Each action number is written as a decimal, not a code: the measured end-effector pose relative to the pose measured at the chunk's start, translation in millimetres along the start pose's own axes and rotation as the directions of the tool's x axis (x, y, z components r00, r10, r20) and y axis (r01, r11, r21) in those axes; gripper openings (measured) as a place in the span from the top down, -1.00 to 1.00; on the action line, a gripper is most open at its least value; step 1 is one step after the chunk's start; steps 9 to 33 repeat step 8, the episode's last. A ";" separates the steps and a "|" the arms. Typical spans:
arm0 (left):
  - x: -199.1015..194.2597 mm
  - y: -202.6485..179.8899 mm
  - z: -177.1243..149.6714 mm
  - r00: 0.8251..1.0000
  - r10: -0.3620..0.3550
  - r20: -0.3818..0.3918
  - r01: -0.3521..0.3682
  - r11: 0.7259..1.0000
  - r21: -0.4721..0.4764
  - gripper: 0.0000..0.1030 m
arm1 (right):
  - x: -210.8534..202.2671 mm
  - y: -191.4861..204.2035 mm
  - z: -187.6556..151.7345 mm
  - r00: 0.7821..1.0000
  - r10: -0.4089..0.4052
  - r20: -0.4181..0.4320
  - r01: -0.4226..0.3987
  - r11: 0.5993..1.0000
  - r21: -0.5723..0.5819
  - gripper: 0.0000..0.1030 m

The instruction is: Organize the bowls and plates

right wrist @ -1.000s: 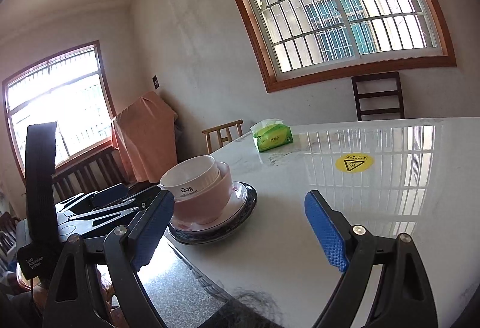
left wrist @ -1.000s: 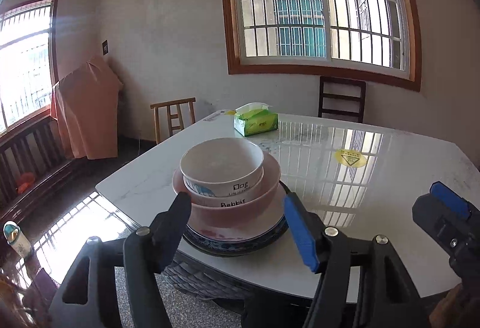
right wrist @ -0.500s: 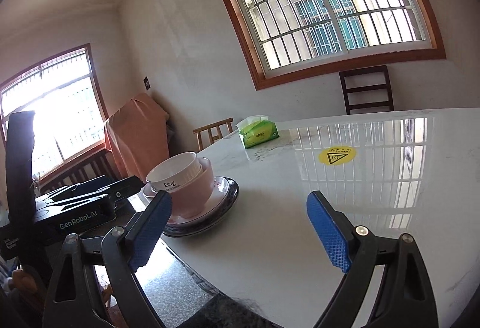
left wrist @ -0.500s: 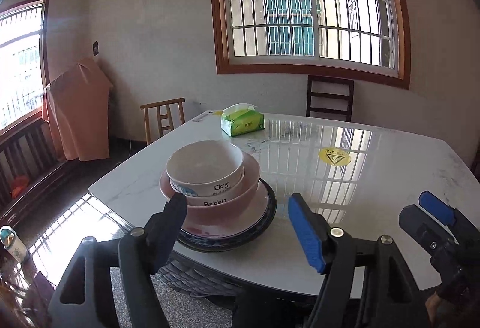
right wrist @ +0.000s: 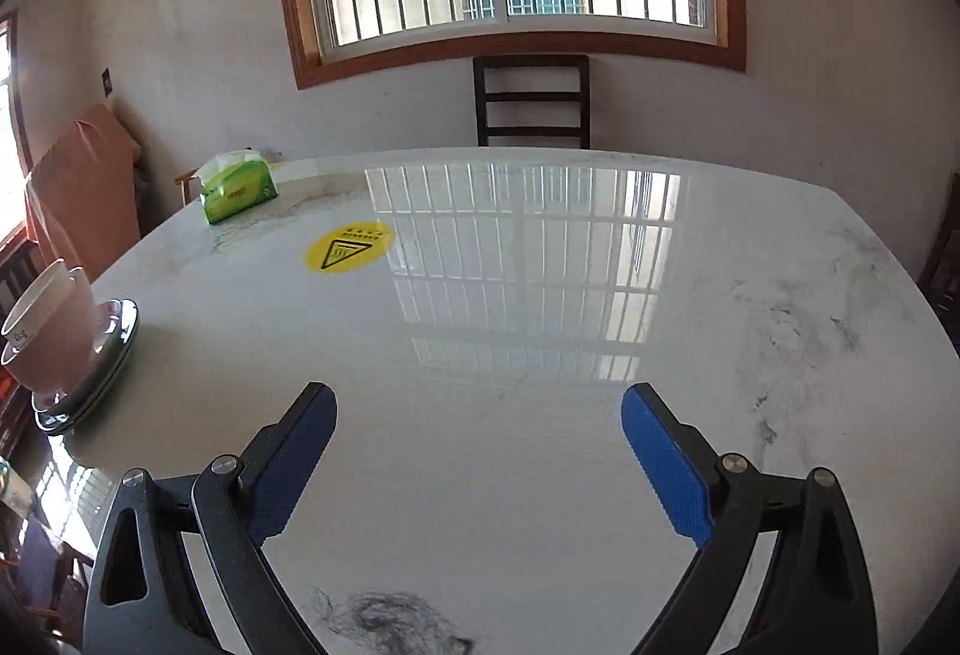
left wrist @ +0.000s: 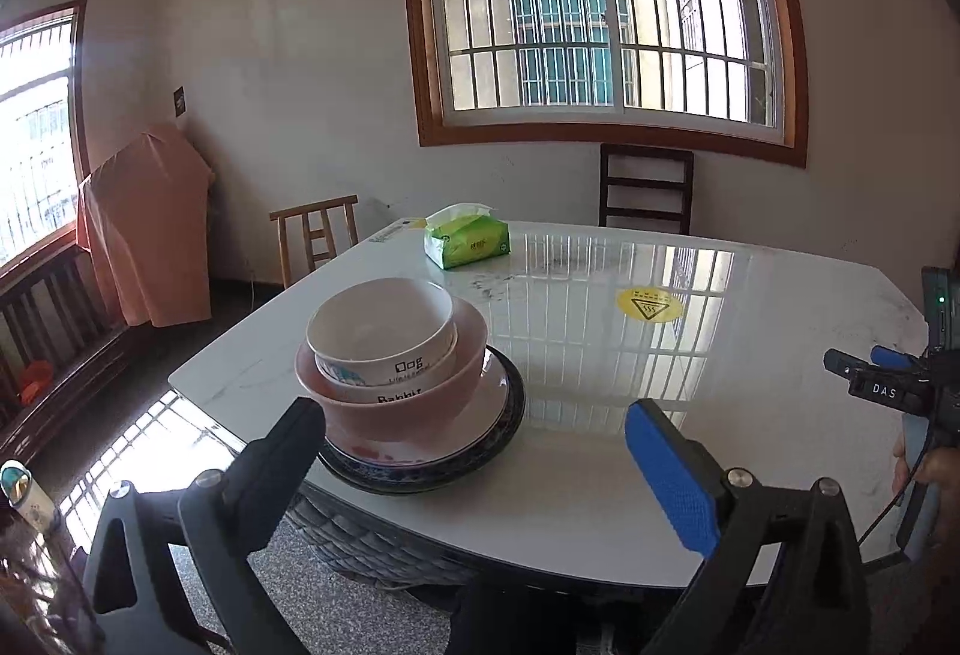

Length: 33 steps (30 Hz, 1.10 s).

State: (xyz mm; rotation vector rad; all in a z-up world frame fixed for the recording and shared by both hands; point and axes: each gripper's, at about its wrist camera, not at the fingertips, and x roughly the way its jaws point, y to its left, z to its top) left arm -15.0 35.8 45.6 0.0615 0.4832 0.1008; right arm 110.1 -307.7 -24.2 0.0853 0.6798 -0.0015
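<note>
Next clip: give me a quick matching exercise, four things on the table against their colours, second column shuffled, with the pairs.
Things:
1. tissue pack
2. round sticker
3. top bowl
4. large bowl under it

Colours:
a. pink
b. green
c. white
d. yellow

Pairs: 1-b, 2-d, 3-c, 4-a

Dishes and extras sitting stacked on the counter [left wrist: 750,415]

Showing: three nested bowls [left wrist: 384,331], two plates [left wrist: 498,397], one tissue pack [left wrist: 468,241], one yellow sticker [left wrist: 650,305], two chairs [left wrist: 647,187].
</note>
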 end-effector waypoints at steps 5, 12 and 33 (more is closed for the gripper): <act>4.1 -2.5 -2.7 0.999 -0.006 -0.033 0.006 1.000 -0.012 -0.99 | 41.6 -34.3 5.2 0.984 -0.114 -0.140 0.115 0.993 -0.005 -0.84; 4.0 1.3 -5.6 0.999 -0.021 -0.048 0.019 0.999 -0.044 -0.99 | 55.3 -45.0 7.9 0.978 -0.116 -0.172 0.119 0.993 0.007 -0.83; 4.0 1.3 -5.6 0.999 -0.021 -0.048 0.019 0.999 -0.044 -0.99 | 55.3 -45.0 7.9 0.978 -0.116 -0.172 0.119 0.993 0.007 -0.83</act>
